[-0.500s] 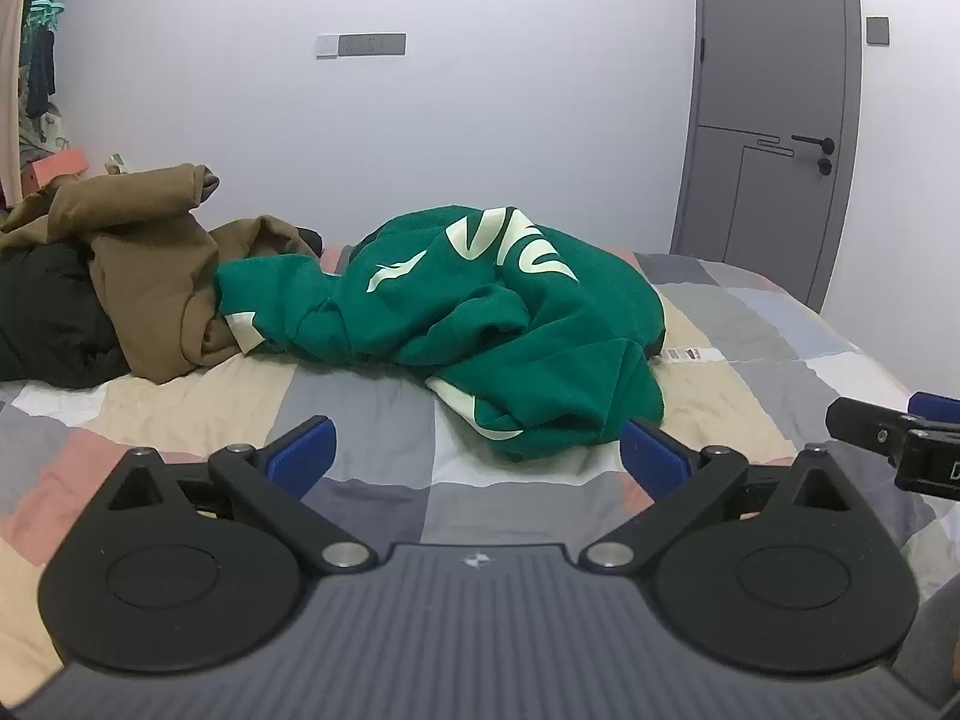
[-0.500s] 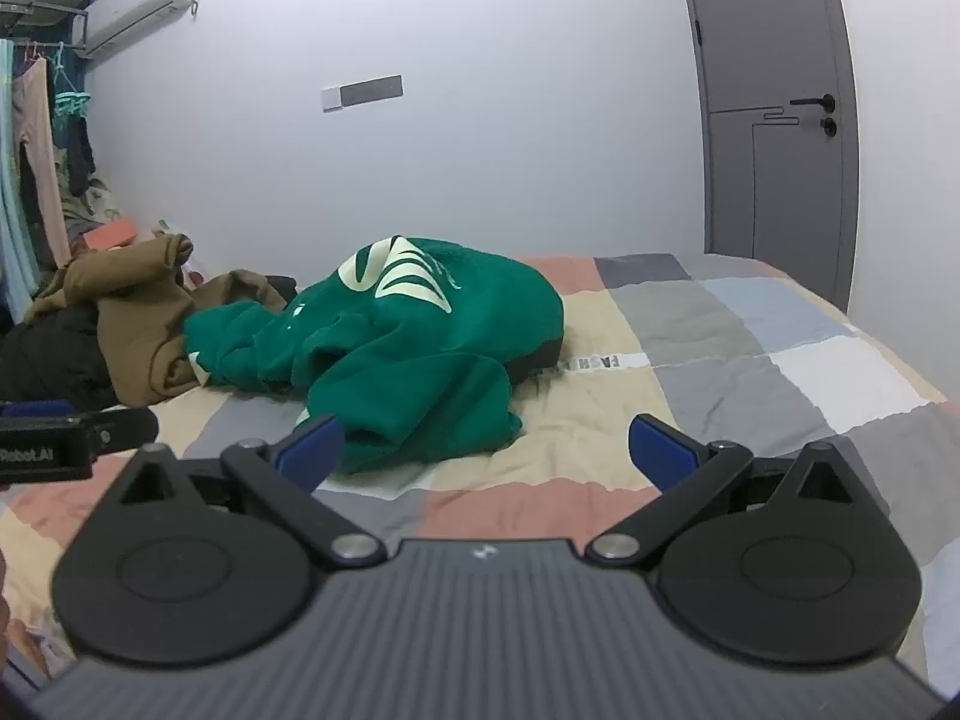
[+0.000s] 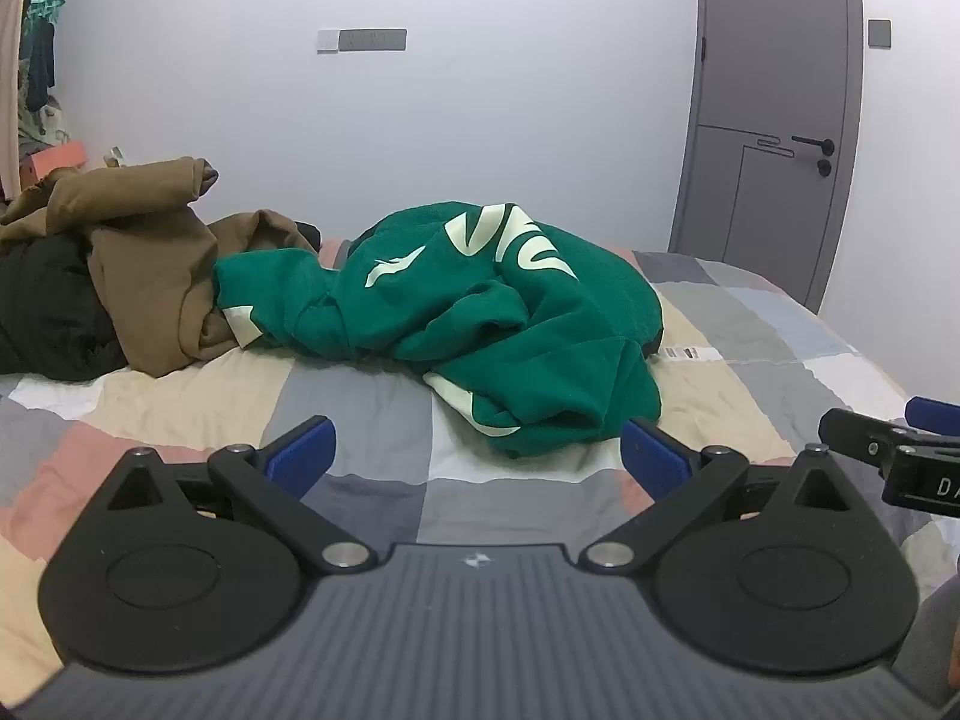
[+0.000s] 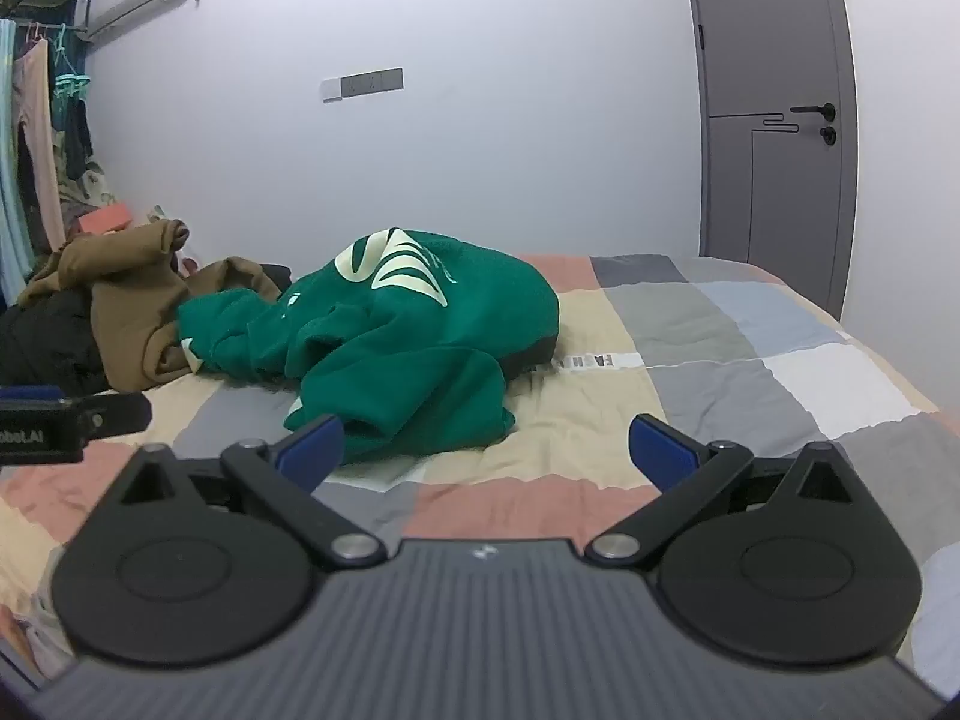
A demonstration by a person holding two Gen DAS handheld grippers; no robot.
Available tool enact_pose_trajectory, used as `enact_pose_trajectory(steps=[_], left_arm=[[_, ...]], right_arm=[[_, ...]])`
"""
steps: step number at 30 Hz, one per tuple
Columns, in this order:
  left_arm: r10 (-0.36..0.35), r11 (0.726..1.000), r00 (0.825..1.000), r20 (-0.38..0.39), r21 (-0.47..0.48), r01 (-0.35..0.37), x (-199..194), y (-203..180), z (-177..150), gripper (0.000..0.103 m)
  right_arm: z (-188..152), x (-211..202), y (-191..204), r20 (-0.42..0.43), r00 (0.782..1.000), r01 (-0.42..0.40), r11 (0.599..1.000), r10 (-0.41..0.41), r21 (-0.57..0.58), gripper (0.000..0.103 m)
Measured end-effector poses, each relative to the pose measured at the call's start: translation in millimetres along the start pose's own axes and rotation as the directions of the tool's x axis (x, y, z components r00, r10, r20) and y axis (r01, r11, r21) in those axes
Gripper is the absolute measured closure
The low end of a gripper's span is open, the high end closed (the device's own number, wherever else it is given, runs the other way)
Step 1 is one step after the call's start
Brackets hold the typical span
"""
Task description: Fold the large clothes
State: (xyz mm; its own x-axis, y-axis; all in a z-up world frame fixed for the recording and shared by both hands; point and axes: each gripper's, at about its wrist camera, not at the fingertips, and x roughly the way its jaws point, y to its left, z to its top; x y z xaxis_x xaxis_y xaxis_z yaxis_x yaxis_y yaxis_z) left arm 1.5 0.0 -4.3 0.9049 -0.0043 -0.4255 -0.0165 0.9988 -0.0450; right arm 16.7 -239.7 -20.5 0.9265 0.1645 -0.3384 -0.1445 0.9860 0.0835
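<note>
The green sweatshirt [image 3: 480,324] is seen crumpled in a heap on the patchwork bedspread [image 3: 750,324], roughly mid-bed, w/ cream lettering turned up on top. Its left edge is touching a brown garment [image 3: 150,276], which is piled w/ a black garment [image 3: 48,312] further left of the sweatshirt. A white label strip [image 4: 591,361] is lying on the cover just right of the sweatshirt.

The left gripper [image 3: 477,456] is held just short of the sweatshirt's near fold, jaws spread wide, nothing between them. The right gripper [image 4: 486,447] is held near the same fold, offset to the sweatshirt's right, jaws likewise spread & empty.

Handling, as judged: fabric looks thick, fleecy, soft; limp, not fragile, moderately heavy for a garment, so sag & drag on the cover are to be expected. Slip is unlikely given the nap, but several layers may be pinched at once. Hem, shoulders & cuffs can't be told apart in the heap. A hold is best taken on the near drooping fold w/ the cream band, one layer only if poss., then lifted so the garment can be shaken out & spread flat before folding. No fold has been made yet.
</note>
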Motion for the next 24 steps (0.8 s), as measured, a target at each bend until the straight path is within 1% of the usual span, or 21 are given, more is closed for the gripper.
enact_pose_trajectory(steps=[5,24], left_arm=[[-0.001,1.0,1.0,-0.006,0.006,0.001,1.9,-4.2,3.4,0.0],[-0.003,1.0,1.0,-0.012,-0.002,0.003,4.4,-2.6,0.0,0.0]], right_arm=[[-0.7,0.9,-0.2,-0.003,1.0,0.001,1.0,-0.001,-0.003,0.0],[-1.5,2.2,-0.6,-0.01,1.0,0.002,1.0,-0.002,-0.002,0.0]])
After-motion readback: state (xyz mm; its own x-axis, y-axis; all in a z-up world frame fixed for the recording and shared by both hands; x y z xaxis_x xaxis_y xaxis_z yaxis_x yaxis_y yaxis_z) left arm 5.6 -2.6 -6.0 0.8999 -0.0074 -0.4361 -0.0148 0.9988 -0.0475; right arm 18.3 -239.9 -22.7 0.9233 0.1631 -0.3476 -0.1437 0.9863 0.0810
